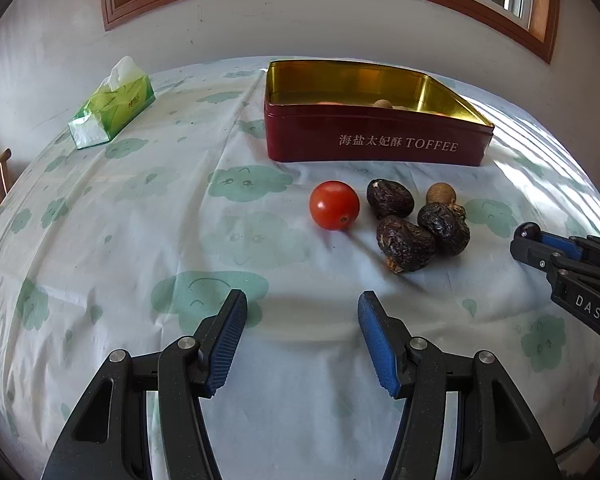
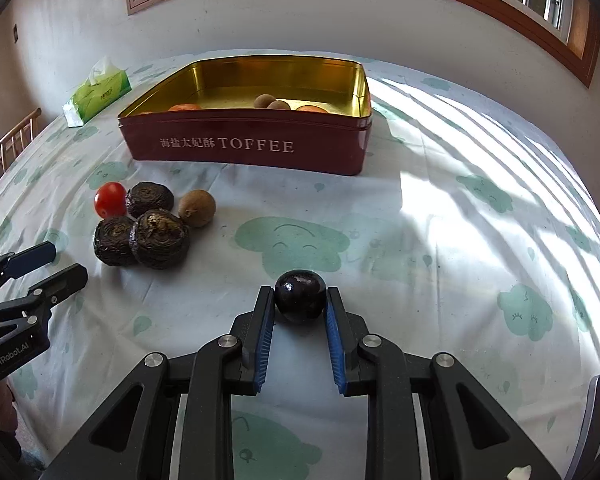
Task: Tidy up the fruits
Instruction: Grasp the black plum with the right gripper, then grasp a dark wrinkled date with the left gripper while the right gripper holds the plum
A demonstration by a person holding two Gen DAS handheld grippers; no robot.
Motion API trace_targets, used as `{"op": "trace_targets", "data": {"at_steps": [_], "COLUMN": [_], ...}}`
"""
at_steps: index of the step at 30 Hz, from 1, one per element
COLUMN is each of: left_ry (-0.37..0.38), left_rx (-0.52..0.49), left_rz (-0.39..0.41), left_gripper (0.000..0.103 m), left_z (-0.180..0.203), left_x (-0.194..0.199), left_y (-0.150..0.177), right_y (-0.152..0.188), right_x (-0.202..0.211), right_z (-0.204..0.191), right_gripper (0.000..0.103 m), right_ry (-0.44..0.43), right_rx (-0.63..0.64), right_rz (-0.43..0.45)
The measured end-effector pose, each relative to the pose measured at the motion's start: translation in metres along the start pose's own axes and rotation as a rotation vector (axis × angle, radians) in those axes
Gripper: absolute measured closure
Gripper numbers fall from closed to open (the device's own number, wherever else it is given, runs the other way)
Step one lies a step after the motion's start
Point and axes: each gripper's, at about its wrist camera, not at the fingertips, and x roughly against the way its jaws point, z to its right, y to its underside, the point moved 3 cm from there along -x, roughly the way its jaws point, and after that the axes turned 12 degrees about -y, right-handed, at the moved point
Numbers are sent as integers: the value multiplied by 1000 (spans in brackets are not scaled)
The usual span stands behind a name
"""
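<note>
fruits are half sorted: a dark plum (image 2: 300, 296) is pinched in the right tongs (image 2: 300, 308) for carrying to the toffee tin (image 2: 244, 148), while the left tongs (image 1: 302, 304) are held spread, empty, near the tomato (image 1: 334, 205) left on the surface (image 2: 440, 220).

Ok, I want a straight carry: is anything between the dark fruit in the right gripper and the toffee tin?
Nothing visible: only bare tablecloth lies between the dark fruit in the right gripper and the toffee tin. The loose fruits sit off to the left.
</note>
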Motion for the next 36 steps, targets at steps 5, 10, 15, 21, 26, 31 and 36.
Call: {"op": "trace_targets", "data": {"at_steps": [5,10,15,21,26,31,36], "left_ry": [35,71,79,53,45,37,23], "left_rx": [-26,-23,-26,-41,-25,-13,-15], "left_rz": [9,7,10,19,13,9,13], "left_gripper": [44,44,44,44,44,44,47], "left_z": [18,29,40,49,50,49,49], "left_x": [5,8,7,2,-4,-11,-14], "left_y": [2,1,-3,-9,-17,-25,-28], "right_y": [-4,-8,-9,-8,-7,-7,-7], "right_x": [1,1,0,1,1,2,2], "right_z": [22,38,41,42,43,43,43], "right_gripper": [80,80,80,80,80,79,79], "right_ry": [29,46,48,44,38,34,34], "right_rx": [-34,-53,-47,-48,-52,-56,-57], "right_rz": [21,40,55,66,68,69,69]}}
